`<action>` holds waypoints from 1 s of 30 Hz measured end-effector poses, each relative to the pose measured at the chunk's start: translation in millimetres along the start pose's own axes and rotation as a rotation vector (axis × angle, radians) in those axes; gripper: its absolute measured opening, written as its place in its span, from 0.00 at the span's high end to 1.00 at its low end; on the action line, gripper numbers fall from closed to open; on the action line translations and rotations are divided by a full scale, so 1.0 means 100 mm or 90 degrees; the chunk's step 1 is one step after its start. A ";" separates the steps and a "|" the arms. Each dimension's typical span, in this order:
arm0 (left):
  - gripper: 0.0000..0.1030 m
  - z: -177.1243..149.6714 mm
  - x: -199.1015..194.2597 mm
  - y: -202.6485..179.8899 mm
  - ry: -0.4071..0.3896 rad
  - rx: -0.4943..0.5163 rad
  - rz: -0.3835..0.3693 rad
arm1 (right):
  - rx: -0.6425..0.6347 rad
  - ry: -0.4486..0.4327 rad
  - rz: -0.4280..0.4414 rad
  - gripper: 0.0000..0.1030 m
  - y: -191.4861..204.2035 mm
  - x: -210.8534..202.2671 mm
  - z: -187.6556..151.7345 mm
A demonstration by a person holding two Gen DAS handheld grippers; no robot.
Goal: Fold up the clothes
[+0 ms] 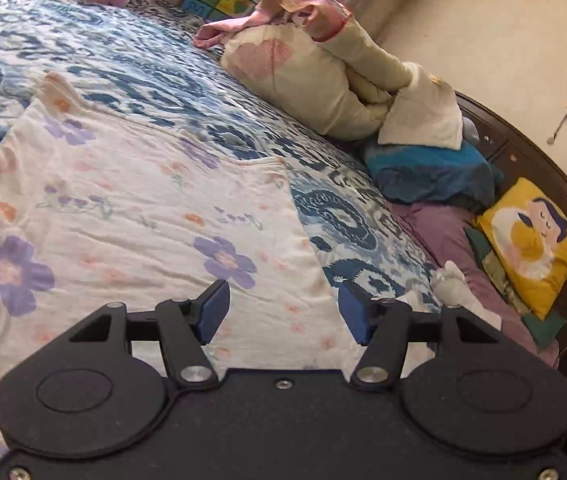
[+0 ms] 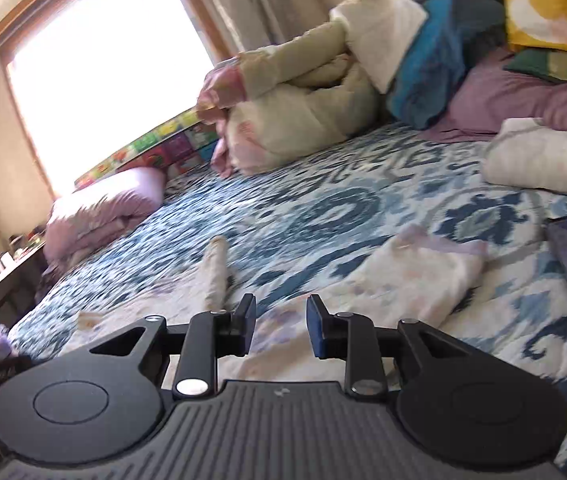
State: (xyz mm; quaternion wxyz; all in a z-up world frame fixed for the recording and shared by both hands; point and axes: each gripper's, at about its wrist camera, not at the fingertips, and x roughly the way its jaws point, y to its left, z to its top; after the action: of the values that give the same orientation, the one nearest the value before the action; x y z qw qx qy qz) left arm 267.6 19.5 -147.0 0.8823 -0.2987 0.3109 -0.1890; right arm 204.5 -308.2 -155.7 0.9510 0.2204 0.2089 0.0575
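Hovering above the floral garment point(image 1: 123, 216), your left gripper point(image 1: 283, 316) has its fingers spread and empty; your right gripper point(image 2: 279, 326) is likewise released. The garment lies flat on the blue patterned bedspread point(image 1: 131, 60). A rolled cream quilt point(image 1: 315, 80), teal cloth point(image 1: 427, 172) and yellow cushion point(image 1: 535, 244) crowd the headboard side.

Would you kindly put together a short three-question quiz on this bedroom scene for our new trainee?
1. True or false: the left gripper is shut on the flowered garment.
2. What colour is the cushion by the headboard? A red, B yellow, C black.
3. Fill in: the garment lies on a blue-and-white patterned ____.

Key: 1 false, both the left gripper and the right gripper are open and empty. 2 B. 3 bedspread.
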 end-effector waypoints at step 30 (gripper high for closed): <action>0.03 -0.41 0.21 -0.40 0.099 0.216 0.197 | 0.028 0.160 0.029 0.32 0.01 -0.26 -0.50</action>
State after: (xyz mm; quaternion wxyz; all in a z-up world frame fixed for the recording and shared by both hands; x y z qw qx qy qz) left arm 250.1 -37.9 -156.0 0.9117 -0.0797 0.3836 -0.1236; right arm 159.4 -293.1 -186.7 0.9107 0.2370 0.3227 0.1017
